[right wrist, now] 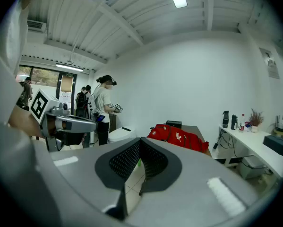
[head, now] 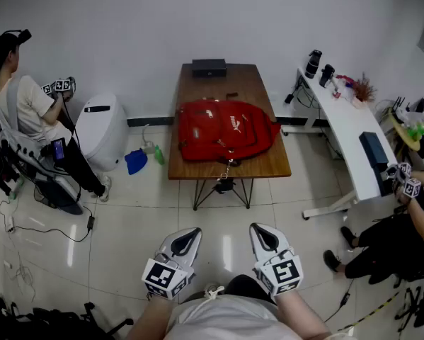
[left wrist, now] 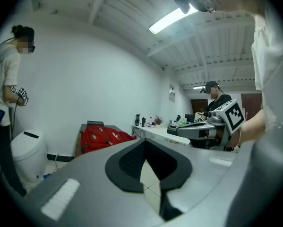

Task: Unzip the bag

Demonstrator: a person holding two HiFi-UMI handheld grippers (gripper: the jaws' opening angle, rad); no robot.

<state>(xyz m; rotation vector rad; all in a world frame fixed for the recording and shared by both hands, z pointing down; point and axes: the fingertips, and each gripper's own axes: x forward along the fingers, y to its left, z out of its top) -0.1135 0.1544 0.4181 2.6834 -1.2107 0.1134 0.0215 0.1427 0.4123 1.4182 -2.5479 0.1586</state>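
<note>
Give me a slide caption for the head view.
Red fabric backpack lies on a brown wooden table; left claw and right claw hang shut and empty, well short of it.

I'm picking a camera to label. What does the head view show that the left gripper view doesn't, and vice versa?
Only the head view: the left gripper from above with its marker cube, the table's legs, and cables on the floor. Only the left gripper view: the ceiling light, and that gripper's jaws close up, together at the tips with nothing between them. Both: the red backpack on the wooden table, the right gripper, the white desk, and the person at the left.
</note>
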